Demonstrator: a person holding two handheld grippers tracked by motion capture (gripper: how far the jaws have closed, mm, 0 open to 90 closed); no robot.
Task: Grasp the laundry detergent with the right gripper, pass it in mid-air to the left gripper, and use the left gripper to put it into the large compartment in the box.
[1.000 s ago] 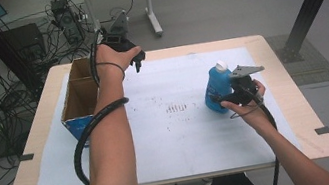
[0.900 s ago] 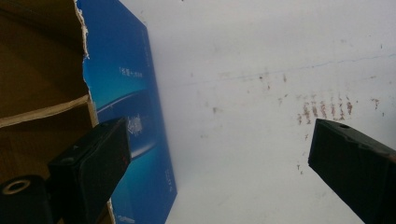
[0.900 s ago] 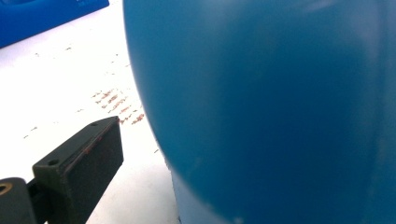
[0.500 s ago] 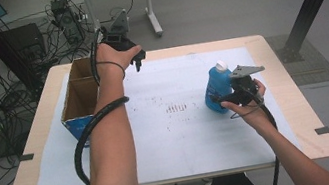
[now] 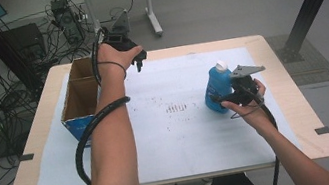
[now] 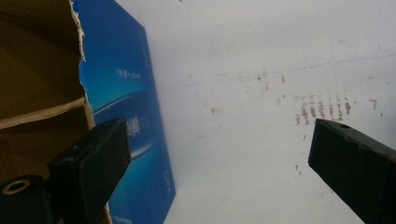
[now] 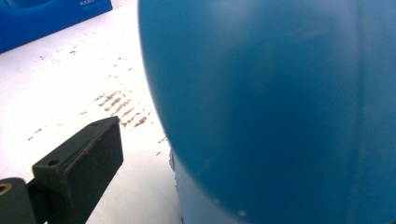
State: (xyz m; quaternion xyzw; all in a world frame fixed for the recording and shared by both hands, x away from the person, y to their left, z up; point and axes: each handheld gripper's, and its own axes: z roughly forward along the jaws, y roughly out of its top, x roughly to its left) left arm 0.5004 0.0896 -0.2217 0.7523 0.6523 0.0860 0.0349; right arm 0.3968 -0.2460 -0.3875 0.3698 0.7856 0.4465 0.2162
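A blue bottle with a white cap stands upright on the right of the white mat. My right gripper is at its lower body from the right, and one jaw crosses the bottle's near side. In the right gripper view the bottle covers the right jaw, while the left jaw stands clear of it with mat showing between, so this gripper is open. My left gripper hangs open above the mat's far edge, just right of an open cardboard box. Nothing lies between its widely parted jaws.
The box's blue side wall and brown inside are at the left of the left gripper view. Rusty smudges mark the middle of the mat. Cables, a computer case and a black post stand on the floor around the table.
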